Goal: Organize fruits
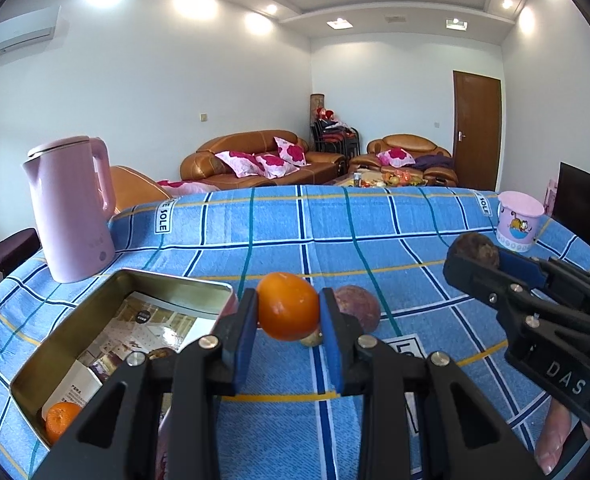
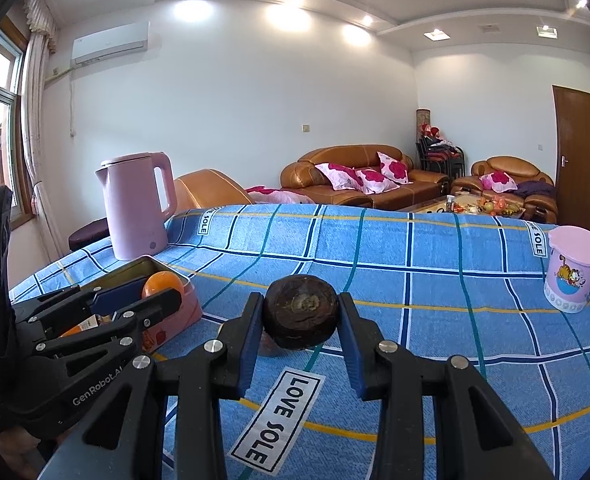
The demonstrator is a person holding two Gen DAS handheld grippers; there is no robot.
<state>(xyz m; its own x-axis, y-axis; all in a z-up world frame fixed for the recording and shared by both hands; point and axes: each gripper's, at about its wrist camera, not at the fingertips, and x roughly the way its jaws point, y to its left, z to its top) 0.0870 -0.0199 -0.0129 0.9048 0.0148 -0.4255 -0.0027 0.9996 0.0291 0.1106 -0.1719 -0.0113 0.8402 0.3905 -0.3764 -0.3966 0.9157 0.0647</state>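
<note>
While left gripper (image 1: pixel 289 312) clamps an orange (image 1: pixel 288 306) beside the tin (image 1: pixel 175 285), right gripper (image 2: pixel 301 316) grips a dark fruit (image 2: pixel 301 316); either could slip, round skins.

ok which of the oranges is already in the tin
The small orange lying in the near corner of the metal tin. The other orange is in the air, clamped in the left tongs, beside the tin.

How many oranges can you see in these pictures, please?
2. One orange is held in the left gripper, above the cloth; the other lies in the near corner of the tin. More may be hidden in the tin.
</note>
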